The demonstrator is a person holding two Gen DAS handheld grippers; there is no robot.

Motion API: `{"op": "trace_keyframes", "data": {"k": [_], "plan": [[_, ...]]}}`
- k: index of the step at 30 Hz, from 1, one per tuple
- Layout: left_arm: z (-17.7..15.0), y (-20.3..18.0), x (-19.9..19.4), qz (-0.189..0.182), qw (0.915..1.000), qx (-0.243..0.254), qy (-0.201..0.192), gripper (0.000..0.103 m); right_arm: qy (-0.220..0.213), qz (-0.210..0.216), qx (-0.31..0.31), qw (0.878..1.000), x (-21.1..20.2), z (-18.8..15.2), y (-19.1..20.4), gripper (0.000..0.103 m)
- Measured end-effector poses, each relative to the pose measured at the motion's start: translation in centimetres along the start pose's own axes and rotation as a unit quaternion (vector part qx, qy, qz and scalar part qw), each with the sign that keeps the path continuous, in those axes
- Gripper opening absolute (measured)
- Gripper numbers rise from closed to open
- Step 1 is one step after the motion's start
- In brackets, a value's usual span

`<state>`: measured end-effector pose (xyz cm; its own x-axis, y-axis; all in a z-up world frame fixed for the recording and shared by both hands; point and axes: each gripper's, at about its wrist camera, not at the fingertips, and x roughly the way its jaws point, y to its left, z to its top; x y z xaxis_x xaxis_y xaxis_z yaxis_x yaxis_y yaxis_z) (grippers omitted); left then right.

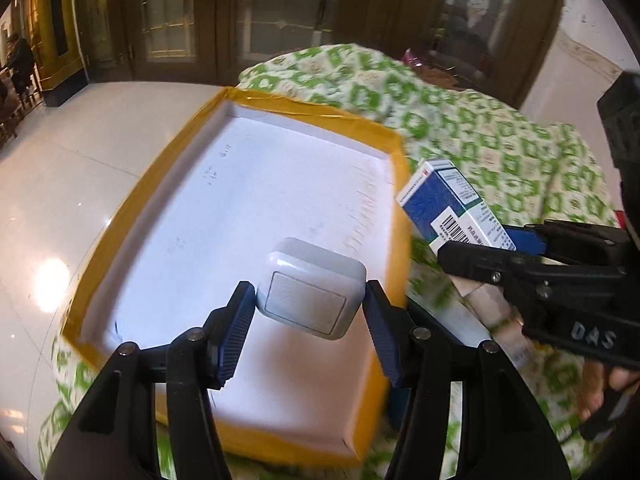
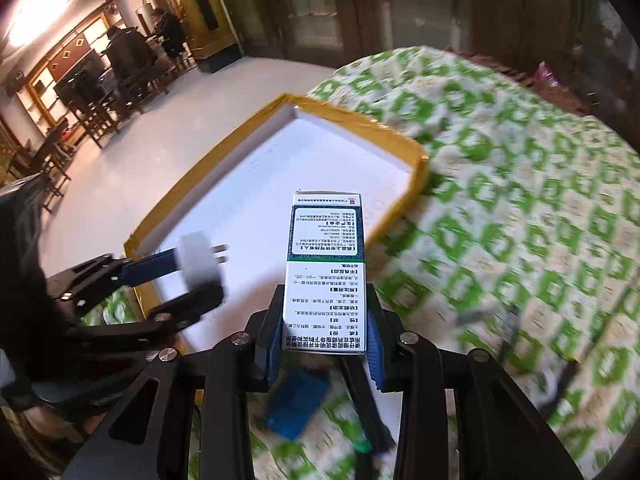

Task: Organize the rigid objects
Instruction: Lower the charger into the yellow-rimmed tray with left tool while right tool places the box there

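My left gripper (image 1: 310,300) is shut on a white plug adapter (image 1: 312,288) and holds it above the white tray with a yellow taped rim (image 1: 192,152). In the right wrist view the adapter (image 2: 198,260) shows its two prongs over the tray (image 2: 360,120). My right gripper (image 2: 324,320) is shut on a blue and white medicine box (image 2: 326,256), held over the tray's near right part. The left wrist view shows that box (image 1: 448,208) beside the tray's right rim, in the right gripper (image 1: 500,256).
The tray lies on a round table with a green and white patterned cloth (image 2: 520,200). A blue object (image 2: 296,404) and a dark cable (image 2: 512,320) lie on the cloth below the right gripper. People sit at wooden furniture (image 2: 120,64) far left.
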<state>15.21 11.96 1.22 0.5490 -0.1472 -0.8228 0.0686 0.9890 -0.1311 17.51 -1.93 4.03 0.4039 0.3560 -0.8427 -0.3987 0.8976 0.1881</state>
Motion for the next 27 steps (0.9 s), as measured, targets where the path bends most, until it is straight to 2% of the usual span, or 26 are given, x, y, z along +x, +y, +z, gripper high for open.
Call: {"op": "trace_keyframes", "data": {"k": [5, 8, 11, 16, 22, 24, 26, 27], "plan": [[0.0, 1.1, 2.7, -0.003, 0.9995, -0.023, 0.022, 0.055, 0.005, 0.023, -0.011, 1.0, 3.3, 2.6, 0.0, 0.03], [-0.6, 1.3, 3.9, 0.004, 0.9988, -0.025, 0.042, 0.055, 0.01, 0.02, -0.027, 0.999, 5.5, 3.6, 0.0, 0.03], [-0.9, 1.7, 3.9, 0.001, 0.9985, -0.035, 0.041, 0.055, 0.021, 0.017, -0.035, 0.999, 7.7, 4.2, -0.1, 0.031], [-1.2, 1.6, 4.0, 0.021, 0.9985, -0.034, 0.036, 0.055, 0.029, -0.012, -0.057, 0.998, 9.6, 4.0, 0.3, 0.031], [-1.3, 1.6, 4.1, 0.024, 0.9986, -0.032, 0.034, 0.055, 0.023, -0.033, -0.077, 0.996, 10.0, 3.6, 1.0, 0.031], [-1.3, 1.7, 4.1, 0.026, 0.9984, -0.034, 0.037, 0.057, 0.022, -0.039, -0.081, 0.996, 9.9, 3.5, 1.3, 0.036], [-1.3, 1.9, 4.3, 0.033, 0.9978, -0.04, 0.041, 0.059, 0.018, -0.041, -0.08, 0.996, 9.7, 3.6, 1.4, 0.056], [-1.3, 2.0, 4.5, 0.035, 0.9976, -0.042, 0.043, 0.059, 0.012, -0.043, -0.078, 0.996, 9.3, 3.6, 1.3, 0.056]]}}
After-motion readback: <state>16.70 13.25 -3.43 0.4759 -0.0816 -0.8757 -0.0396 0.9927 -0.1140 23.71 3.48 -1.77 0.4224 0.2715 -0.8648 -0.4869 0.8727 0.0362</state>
